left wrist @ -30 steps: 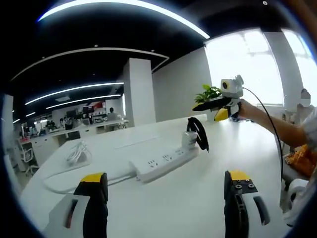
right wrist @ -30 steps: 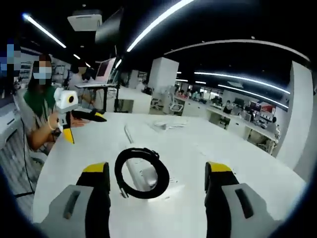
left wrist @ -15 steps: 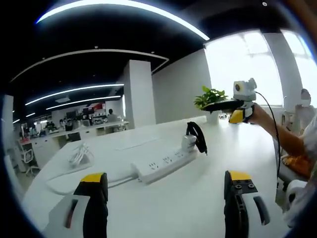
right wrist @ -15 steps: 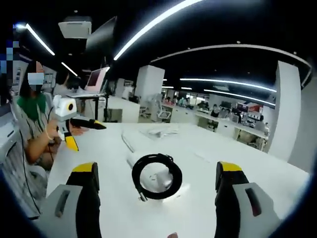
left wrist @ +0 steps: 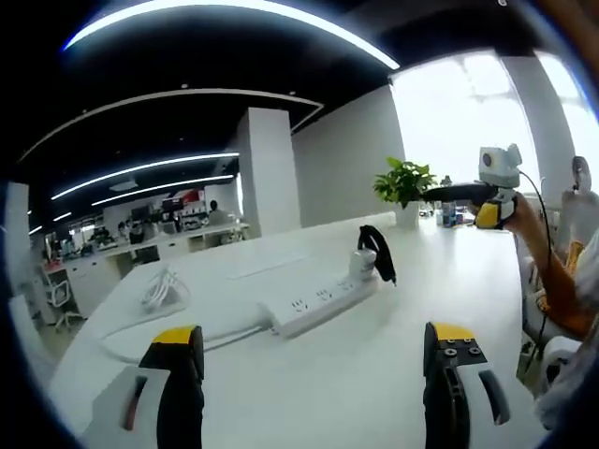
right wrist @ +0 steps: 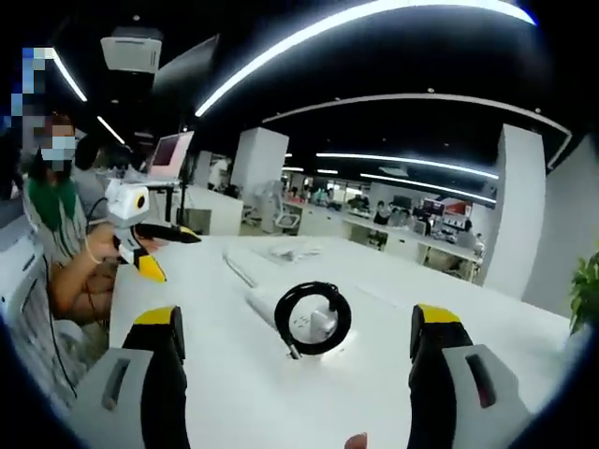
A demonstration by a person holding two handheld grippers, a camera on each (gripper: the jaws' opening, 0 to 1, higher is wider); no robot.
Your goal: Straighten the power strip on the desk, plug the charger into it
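Note:
A white power strip [left wrist: 314,304] lies slantwise on the white desk [left wrist: 374,365], its cord trailing off to the left. A white charger [left wrist: 359,265] stands at the strip's far end with a black coiled cable [left wrist: 380,253] hanging on it; whether it is plugged in I cannot tell. My left gripper [left wrist: 314,374] hovers open short of the strip, nothing between its jaws. My right gripper [left wrist: 432,194] is held above the desk to the right. In the right gripper view the charger [right wrist: 314,325] shows through the cable coil [right wrist: 280,318], the strip [right wrist: 262,301] behind it. My right gripper [right wrist: 301,374] is open, and my left gripper [right wrist: 187,236] is at the left.
A loose white cable bundle [left wrist: 161,287] lies on the desk's left part. A potted plant [left wrist: 404,182] stands at the far edge. A person [right wrist: 56,215] sits at the desk's end, a laptop on a stand [right wrist: 171,154] behind. Other desks and pillars stand farther off.
Both grippers have drawn back from the charger and risen a little. In the left gripper view the right gripper has shifted right. The strip and charger lie as before.

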